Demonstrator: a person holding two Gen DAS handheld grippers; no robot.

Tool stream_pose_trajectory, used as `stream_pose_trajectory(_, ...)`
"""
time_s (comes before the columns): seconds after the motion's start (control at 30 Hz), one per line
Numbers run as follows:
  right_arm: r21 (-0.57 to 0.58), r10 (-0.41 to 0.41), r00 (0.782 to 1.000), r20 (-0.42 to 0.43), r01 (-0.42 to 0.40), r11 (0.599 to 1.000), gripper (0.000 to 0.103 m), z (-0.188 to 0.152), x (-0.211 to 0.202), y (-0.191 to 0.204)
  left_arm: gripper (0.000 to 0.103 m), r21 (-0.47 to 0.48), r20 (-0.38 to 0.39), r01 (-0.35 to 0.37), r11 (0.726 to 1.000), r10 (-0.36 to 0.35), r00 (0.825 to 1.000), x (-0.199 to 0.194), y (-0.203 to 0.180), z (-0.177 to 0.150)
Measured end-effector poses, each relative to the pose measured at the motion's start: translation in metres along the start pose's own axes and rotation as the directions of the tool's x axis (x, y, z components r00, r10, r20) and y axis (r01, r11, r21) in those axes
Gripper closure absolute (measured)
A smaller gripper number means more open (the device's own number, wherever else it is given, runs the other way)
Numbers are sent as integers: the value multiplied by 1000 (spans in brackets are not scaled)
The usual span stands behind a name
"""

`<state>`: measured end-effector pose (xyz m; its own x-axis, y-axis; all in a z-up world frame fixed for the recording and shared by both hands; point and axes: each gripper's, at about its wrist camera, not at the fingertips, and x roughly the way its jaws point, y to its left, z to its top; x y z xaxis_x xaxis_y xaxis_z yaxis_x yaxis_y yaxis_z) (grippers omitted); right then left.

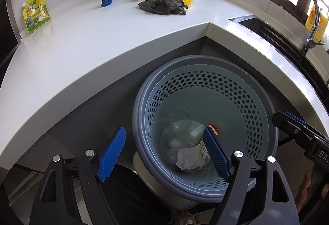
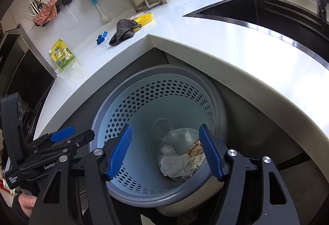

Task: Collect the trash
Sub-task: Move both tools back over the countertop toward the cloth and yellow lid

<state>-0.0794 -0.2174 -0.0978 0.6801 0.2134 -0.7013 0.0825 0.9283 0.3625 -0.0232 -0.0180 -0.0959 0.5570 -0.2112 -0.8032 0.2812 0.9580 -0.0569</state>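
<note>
Below the tabletop (image 1: 86, 72) corner, the perforated trash bin (image 1: 242, 99) holds crumpled tissue (image 1: 188, 158), a printed wrapper (image 2: 195, 148) and a clear plastic cup (image 2: 162, 128); both the left gripper (image 1: 164, 155) and right gripper (image 2: 165, 153) hover over it, jaws spread and empty. At ten o'clock on the tabletop, the yellow-green pouch (image 1: 36, 13) looks light, soft and crinkly, best pinched at a flat edge. Its print is unreadable; the left gripper's body reads "GenRob".

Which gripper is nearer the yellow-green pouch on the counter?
Left. The left gripper hangs at the bin's pouch-side edge; the right gripper is over the bin's far side. The yellow-green pouch lies apart from both.
</note>
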Motion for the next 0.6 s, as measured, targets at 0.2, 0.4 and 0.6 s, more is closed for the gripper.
stream_pose_trajectory(0.2, 1, 2, 1000, 2, -2, 1000, 37, 0, -1, 0, 26, -14, 4, -12, 1000, 13, 1000, -3, 6, -1)
stream_pose_trajectory(0.4, -6, 7, 1000, 6, -7, 1000, 36, -1, -3, 1, 23, -20, 19, -24, 1000, 24, 1000, -7, 7, 1)
stream_pose_trajectory(0.6, -38, 13, 1000, 10, -13, 999, 35, -1, -6, 8, 20, -30, 42, -37, 999, 39, 998, -15, 8, 5)
